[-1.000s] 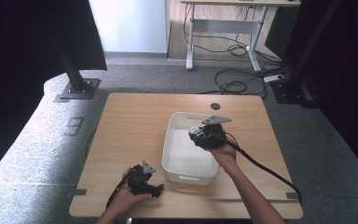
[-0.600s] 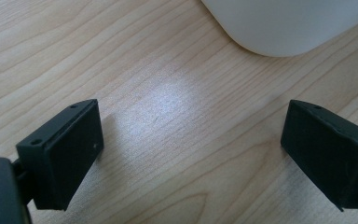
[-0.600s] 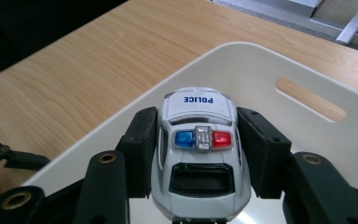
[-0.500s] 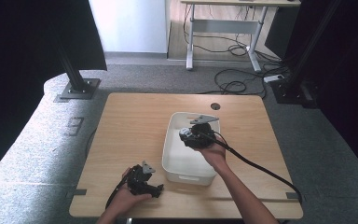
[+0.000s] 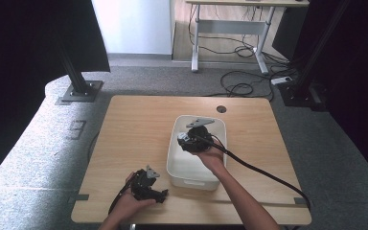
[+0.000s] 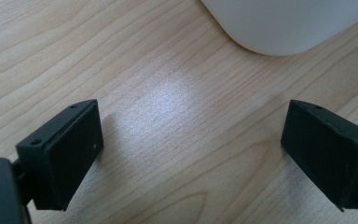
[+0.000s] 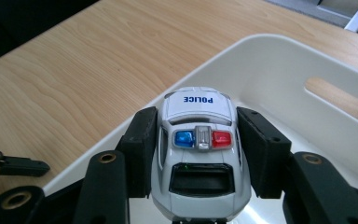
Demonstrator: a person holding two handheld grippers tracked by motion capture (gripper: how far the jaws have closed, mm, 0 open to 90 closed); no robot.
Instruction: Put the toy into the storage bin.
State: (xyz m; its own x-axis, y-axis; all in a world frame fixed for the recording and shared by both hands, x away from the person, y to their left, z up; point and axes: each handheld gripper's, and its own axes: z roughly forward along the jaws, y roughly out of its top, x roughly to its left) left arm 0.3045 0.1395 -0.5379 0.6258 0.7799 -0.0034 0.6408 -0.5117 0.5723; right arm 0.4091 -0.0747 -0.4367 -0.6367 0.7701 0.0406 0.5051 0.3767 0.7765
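On the near left part of the table point(image 5: 139, 124), the left gripper point(image 5: 162, 194) rests low on the wood, held by the left hand point(image 5: 127, 206). Its jaws are spread wide, and between them is only bare wood. Its tips point to the right, toward the near left corner of the bin point(image 6: 284, 23), which is close to them but apart.

Right of it, the white bin point(image 5: 191, 175) stands near the middle of the table. Over the bin, the right hand point(image 5: 213, 158) holds the right gripper point(image 7: 198, 154). Its two pads pinch a white toy car point(image 7: 199, 140) by the sides. The car has the word POLICE on it and a blue and a red light on the roof. The car is above the inside of the bin, near the left wall.
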